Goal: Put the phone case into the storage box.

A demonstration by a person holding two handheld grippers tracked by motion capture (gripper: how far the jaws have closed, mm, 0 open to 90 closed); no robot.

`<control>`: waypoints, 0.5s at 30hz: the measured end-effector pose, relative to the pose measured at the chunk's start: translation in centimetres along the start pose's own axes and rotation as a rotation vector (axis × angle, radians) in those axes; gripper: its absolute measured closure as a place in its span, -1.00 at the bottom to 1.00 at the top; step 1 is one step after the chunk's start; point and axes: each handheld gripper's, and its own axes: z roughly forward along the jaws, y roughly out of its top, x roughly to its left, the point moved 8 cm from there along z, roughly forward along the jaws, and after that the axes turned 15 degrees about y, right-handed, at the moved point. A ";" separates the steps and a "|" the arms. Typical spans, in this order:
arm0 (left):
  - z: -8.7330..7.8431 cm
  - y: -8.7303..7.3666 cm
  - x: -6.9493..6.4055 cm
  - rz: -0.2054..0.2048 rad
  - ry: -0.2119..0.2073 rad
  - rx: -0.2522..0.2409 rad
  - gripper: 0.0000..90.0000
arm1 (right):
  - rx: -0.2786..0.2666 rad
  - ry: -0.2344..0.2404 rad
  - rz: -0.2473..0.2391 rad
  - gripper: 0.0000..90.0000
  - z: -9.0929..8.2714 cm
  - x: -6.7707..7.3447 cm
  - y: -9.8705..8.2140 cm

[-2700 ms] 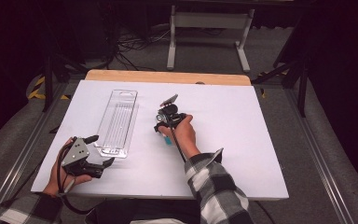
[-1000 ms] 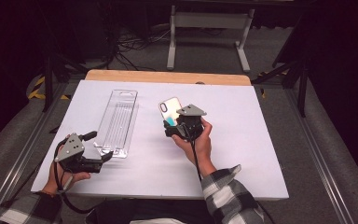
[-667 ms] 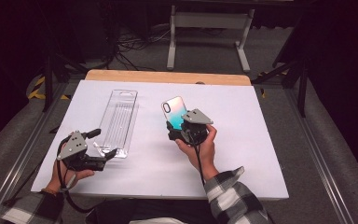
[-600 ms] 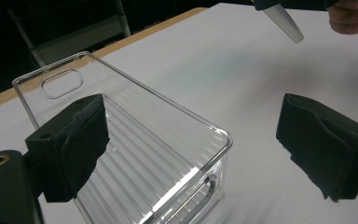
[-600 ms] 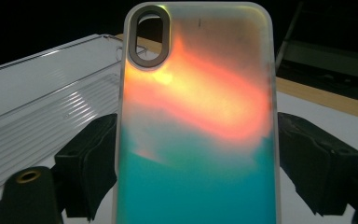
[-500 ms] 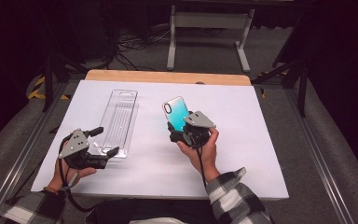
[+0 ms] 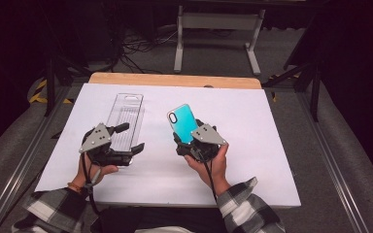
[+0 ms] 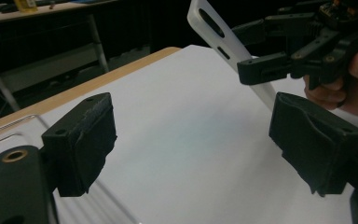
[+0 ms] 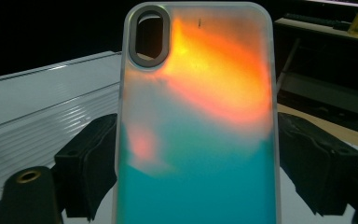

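Gripping: right gripper (image 7: 188, 141) has its two black jaws clamped on the long side edges of a phone case (image 7: 183, 124), one pad on each side, as the right gripper view shows.
Phone case: teal with an orange glow near the top, pale rim, oval camera opening at the upper left corner (image 9: 149, 36); it stands tilted up off the table, its lower end between the jaws and its upper end free above them.
Left gripper: left gripper (image 7: 126, 138) has its jaws apart with nothing between them; they have just been closing a little. In the left gripper view only bare white surface lies between the two pads (image 8: 86, 140).
Left gripper relative to the phone case: to the left of it, well apart, with the case's thin edge (image 8: 223, 39) seen past the right-hand jaw.
Clear plastic tray: clear plastic tray (image 7: 125, 115) lies flat to the left of the phone case; the left gripper sits over its near end.
Open room: white table (image 7: 262, 141) is bare to the right of the phone case and beyond it up to the wooden strip (image 7: 175, 80) along the far edge.
Edges: near table edge runs close behind both hands; dark floor and metal rails flank the table.
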 end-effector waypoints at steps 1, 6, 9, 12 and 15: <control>0.2 0.2 -0.3 -0.005 -0.009 0.000 -0.63 | -0.005 0.003 -0.002 -0.61 0.0 0.2 0.0; 1.8 1.2 -1.6 -0.048 -0.047 -0.022 -0.40 | -0.014 0.013 -0.025 -0.61 0.5 1.3 -0.2; 2.4 1.5 -2.1 -0.053 -0.063 -0.021 -0.26 | -0.024 0.009 -0.035 -0.61 0.6 1.8 -0.2; 3.1 1.6 -2.2 -0.086 -0.064 -0.019 -0.23 | -0.037 0.002 -0.042 -0.61 0.7 2.0 -0.2; 3.7 1.5 -2.2 -0.108 -0.070 0.002 -0.23 | -0.042 -0.003 -0.052 -0.61 0.7 2.3 -0.3</control>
